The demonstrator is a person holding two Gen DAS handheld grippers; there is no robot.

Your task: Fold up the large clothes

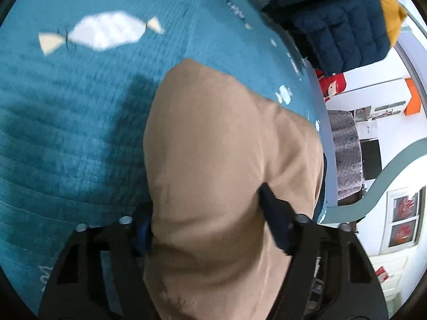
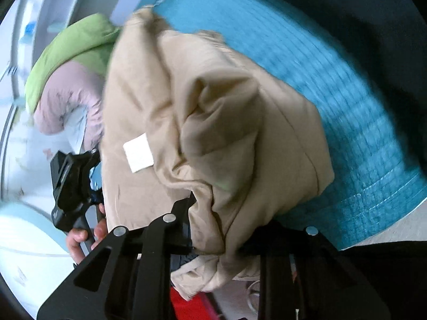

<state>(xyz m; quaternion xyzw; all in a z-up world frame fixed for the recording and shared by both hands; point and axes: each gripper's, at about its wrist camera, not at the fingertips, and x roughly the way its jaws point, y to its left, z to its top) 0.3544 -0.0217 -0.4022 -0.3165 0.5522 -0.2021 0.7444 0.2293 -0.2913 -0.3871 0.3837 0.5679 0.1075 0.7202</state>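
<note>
On teal blanket [image 1: 80, 112]: beige garment [image 1: 226, 160], long axis away from fingers [image 1: 272, 213].

the beige garment [image 1: 226, 173] bulges up between my left gripper [image 1: 208, 213] fingers and blocks most of what lies ahead. to its left the teal blanket [image 1: 66, 120] lies bare, free room there. a navy padded jacket [image 1: 336, 24] crowds the upper right. from my right gripper [image 2: 213, 229], bunched beige cloth fills the middle; a green and pink jacket [image 2: 69, 80] closes the left, open blanket on the right.
</note>
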